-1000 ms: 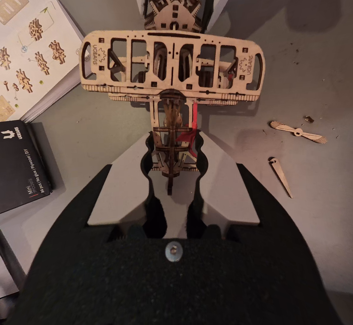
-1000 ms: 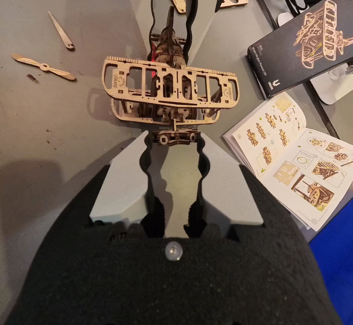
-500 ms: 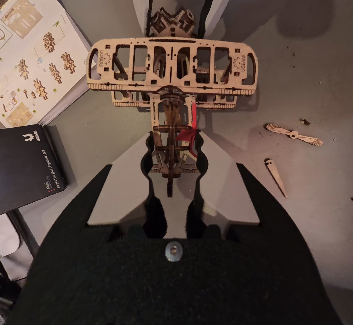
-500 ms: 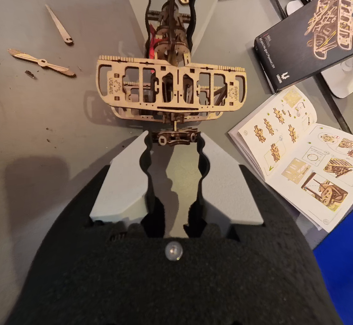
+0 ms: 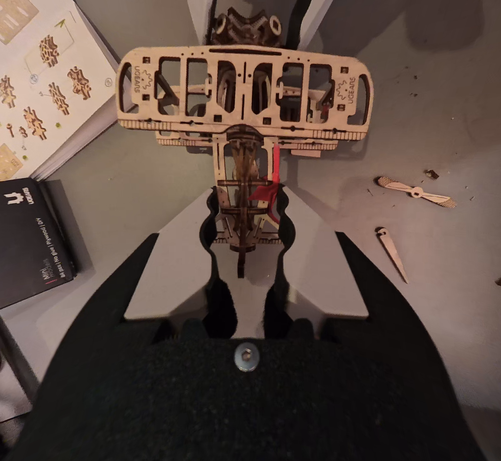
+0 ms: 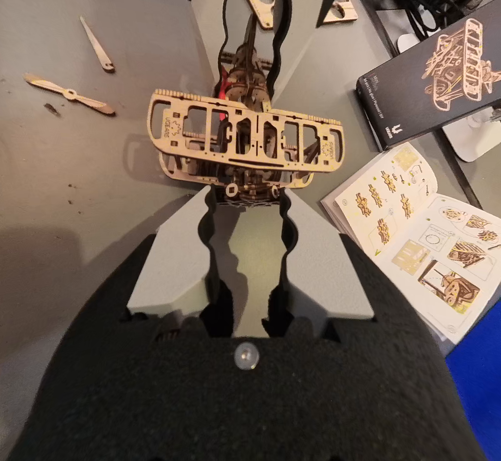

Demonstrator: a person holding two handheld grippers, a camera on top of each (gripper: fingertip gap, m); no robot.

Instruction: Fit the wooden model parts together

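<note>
While the pale laser-cut plywood biplane model [image 5: 244, 93] hangs above the grey table [image 5: 406, 123], both grippers pinch it from opposite ends. Going left to right in the left wrist view, an open white instruction booklet [image 5: 40, 68] and a black cardboard kit box [image 5: 29, 236] lie at the far left; then comes the left gripper [image 5: 246, 220], its wavy black pads pressed onto the slatted tail section of the fuselage, beside a scrap of red band [image 5: 267, 190]. Beyond the wings the right gripper [image 6: 248, 201] is clamped on the dark toothed engine block at the nose. To the right, well apart from the model, a loose two-blade wooden propeller [image 5: 416, 192] and a thin tapered wooden sliver [image 5: 391, 254] rest on the table. The airframe looks nearly finished, with both wings, struts, tail and engine joined. The propeller is probably what remains, and the nose is where I would expect it to go.
</note>
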